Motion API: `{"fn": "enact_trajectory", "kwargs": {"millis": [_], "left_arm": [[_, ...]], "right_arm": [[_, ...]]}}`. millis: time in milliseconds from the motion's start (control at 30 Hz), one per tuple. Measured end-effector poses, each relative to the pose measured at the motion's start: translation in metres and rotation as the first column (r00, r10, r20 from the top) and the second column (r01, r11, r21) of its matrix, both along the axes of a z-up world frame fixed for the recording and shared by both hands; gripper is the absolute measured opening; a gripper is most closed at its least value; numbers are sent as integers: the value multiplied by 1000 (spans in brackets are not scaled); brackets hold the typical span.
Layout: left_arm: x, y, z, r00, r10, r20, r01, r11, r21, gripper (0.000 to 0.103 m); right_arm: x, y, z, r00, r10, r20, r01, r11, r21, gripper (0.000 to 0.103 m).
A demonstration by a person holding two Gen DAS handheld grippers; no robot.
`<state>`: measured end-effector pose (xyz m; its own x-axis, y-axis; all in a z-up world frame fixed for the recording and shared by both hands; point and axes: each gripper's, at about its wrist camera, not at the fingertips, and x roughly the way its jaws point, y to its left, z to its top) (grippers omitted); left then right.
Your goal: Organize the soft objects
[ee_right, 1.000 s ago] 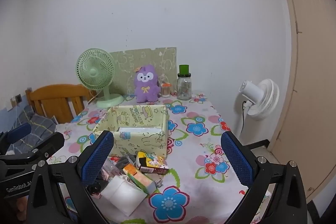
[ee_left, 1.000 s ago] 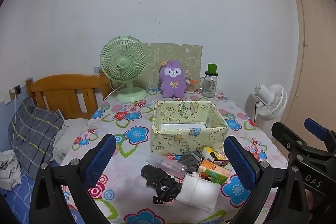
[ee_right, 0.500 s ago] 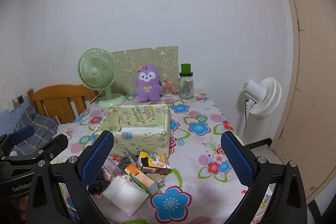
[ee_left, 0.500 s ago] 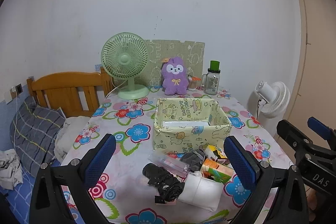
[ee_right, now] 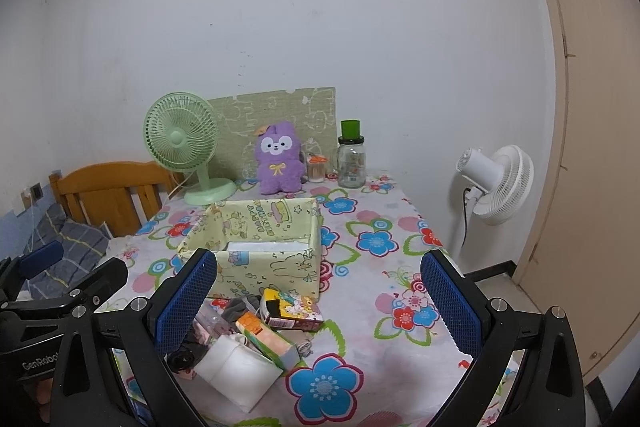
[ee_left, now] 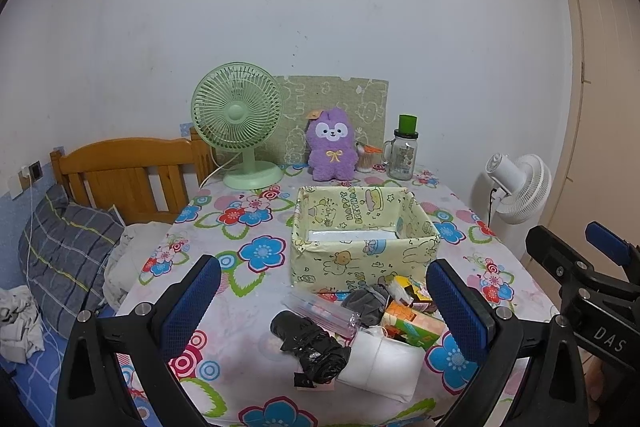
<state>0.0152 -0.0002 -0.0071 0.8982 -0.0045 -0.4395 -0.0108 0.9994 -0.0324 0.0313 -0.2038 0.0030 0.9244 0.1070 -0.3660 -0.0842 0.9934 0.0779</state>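
Observation:
A pile of small items lies at the table's near edge: a white soft pack (ee_left: 380,363) (ee_right: 236,371), a crumpled black bag (ee_left: 308,343), a grey cloth (ee_left: 366,303) (ee_right: 238,307), a clear packet (ee_left: 320,311) and colourful cartons (ee_left: 412,323) (ee_right: 292,311). Behind the pile stands a yellow patterned box (ee_left: 360,255) (ee_right: 260,251), open on top. A purple plush (ee_left: 332,151) (ee_right: 278,159) sits at the far edge. My left gripper (ee_left: 324,307) and my right gripper (ee_right: 316,303) are both open and empty, held above the pile.
A green desk fan (ee_left: 240,123) and a glass jar with a green lid (ee_left: 404,151) stand at the back of the flowered tablecloth (ee_left: 248,227). A white floor fan (ee_right: 496,183) stands to the right. A wooden bed frame (ee_left: 124,171) with pillows is on the left.
Both grippers have drawn back and risen slightly, so the table looks a little farther and lower. Nothing on the table has moved.

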Motion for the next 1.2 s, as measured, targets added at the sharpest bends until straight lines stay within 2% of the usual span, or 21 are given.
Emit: {"fn": "enact_trajectory", "kwargs": {"millis": [1200], "left_arm": [[1, 1, 0, 1000, 5, -4, -5, 1000, 1, 103]], "right_arm": [[-5, 2, 6, 1000, 5, 10, -5, 1000, -3, 103]]}}
